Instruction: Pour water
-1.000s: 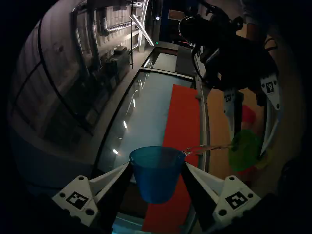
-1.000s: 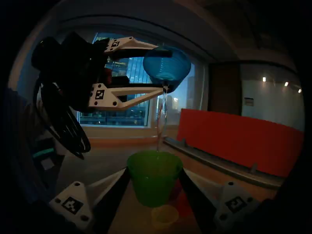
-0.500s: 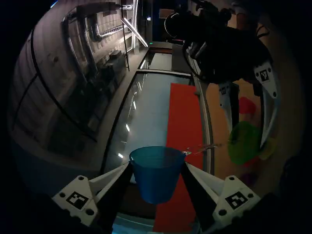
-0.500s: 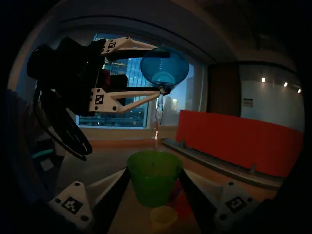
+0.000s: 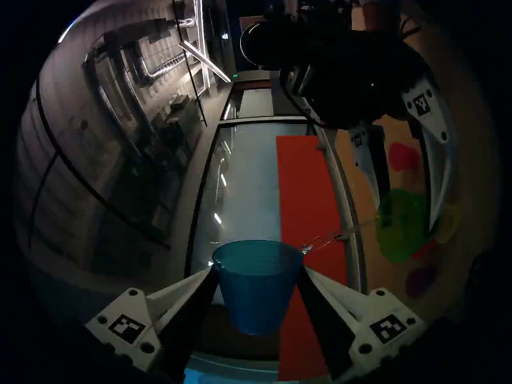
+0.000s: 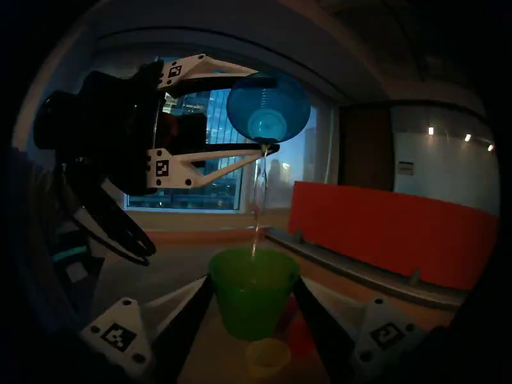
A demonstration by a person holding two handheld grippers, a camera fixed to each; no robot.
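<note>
The right gripper pinches a green cup between both fingers and holds it upright over a wooden table. To its right a red panel runs along the table's far edge, with a grey rail at its foot. Behind is a window above a ledge. Bare wood shows to the left of the green cup. Just under it, between the fingers, stands a small yellow cup with something red beside it.

The left gripper hangs above, well apart from the green cup. Its two fingers are pressed on a blue cup, which is tipped on its side with its base towards the right gripper's camera. A thin stream of water falls from the blue cup's lower rim to the green cup's mouth. The stream is clear and slightly wavy.

In the left gripper view the blue cup is see-through, with its rim facing away. The stream leaves the right side of the rim.
</note>
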